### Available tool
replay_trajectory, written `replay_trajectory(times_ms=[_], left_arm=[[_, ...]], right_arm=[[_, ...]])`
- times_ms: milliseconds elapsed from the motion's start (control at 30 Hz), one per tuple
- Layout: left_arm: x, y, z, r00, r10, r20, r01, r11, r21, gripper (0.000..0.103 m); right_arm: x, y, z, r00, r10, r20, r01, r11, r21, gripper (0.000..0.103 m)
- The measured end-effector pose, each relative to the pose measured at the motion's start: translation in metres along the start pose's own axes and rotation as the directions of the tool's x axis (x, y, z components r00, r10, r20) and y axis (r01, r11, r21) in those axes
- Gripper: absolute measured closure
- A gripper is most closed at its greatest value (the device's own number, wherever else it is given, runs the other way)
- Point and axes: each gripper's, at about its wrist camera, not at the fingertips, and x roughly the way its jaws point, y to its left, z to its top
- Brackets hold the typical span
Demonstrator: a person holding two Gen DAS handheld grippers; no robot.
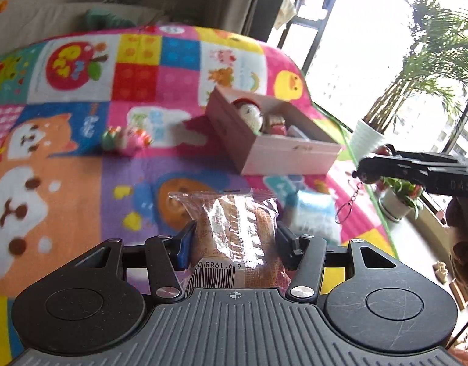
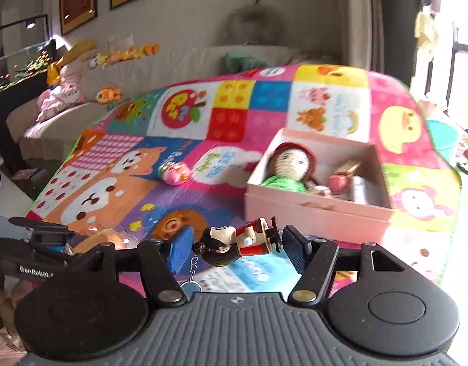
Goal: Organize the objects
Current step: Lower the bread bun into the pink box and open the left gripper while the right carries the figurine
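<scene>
My left gripper (image 1: 235, 244) is shut on a bread roll in a clear wrapper (image 1: 234, 222), its barcode end toward the camera, held above the colourful play mat (image 1: 66, 158). My right gripper (image 2: 237, 250) is shut on a small keychain figure (image 2: 234, 242) that lies sideways between the pads, its chain and ring hanging below. From the left wrist view, the right gripper (image 1: 368, 167) hovers just right of an open pink box (image 1: 279, 155). The box (image 2: 319, 210) holds a knitted doll (image 2: 291, 158) and other small items.
A pink and green toy (image 1: 127, 140) lies on the mat left of the box. A blue and white packet (image 1: 316, 213) lies near the mat's right edge. Potted plants (image 1: 368, 134) and a window stand to the right. A sofa with plush toys (image 2: 66, 91) runs along the back.
</scene>
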Motion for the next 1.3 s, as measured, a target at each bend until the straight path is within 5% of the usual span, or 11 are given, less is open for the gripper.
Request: replay_trajectory(times_ms=[133, 367, 533, 633, 700, 900, 1100, 1300], left_arm=[[0.030, -0.038, 0.053, 0.996, -0.048, 0.081, 0.043, 0.997, 0.061, 0.045], [0.145, -0.080, 0.139, 0.987, -0.094, 0.128, 0.091, 0.995, 0.029, 0.045], [0.235, -0.076, 0.185, 1.000, -0.024, 0.009, 0.025, 0.997, -0.078, 0.045], [0.286, -0.063, 0.185, 0.992, -0.037, -0.124, 0.014, 0.985, -0.175, 0.045], [0.307, -0.060, 0.176, 0.988, 0.020, -0.153, -0.047, 0.984, -0.174, 0.044], [0.306, -0.078, 0.178, 0.982, 0.114, -0.149, -0.115, 0.993, 0.005, 0.043], [0.280, -0.052, 0.195, 0.987, -0.044, -0.153, 0.011, 0.978, -0.210, 0.045], [0.246, -0.036, 0.196, 0.996, -0.071, -0.050, 0.062, 0.983, -0.171, 0.045]], right_arm=[[-0.044, -0.045, -0.010, 0.985, -0.133, 0.113, 0.124, 0.989, 0.087, 0.038], [-0.052, -0.094, -0.031, 0.967, -0.198, 0.160, 0.160, 0.961, 0.225, 0.038], [-0.038, -0.112, -0.044, 0.966, -0.225, 0.124, 0.191, 0.952, 0.238, 0.038], [-0.028, -0.123, -0.051, 0.970, -0.223, 0.102, 0.189, 0.945, 0.269, 0.038], [-0.020, -0.129, -0.054, 0.972, -0.219, 0.084, 0.186, 0.939, 0.288, 0.038], [-0.011, -0.137, -0.063, 0.973, -0.224, 0.061, 0.197, 0.936, 0.290, 0.038], [-0.001, -0.139, -0.063, 0.975, -0.218, 0.046, 0.194, 0.933, 0.302, 0.038], [0.001, -0.130, -0.053, 0.976, -0.210, 0.056, 0.187, 0.944, 0.272, 0.038]])
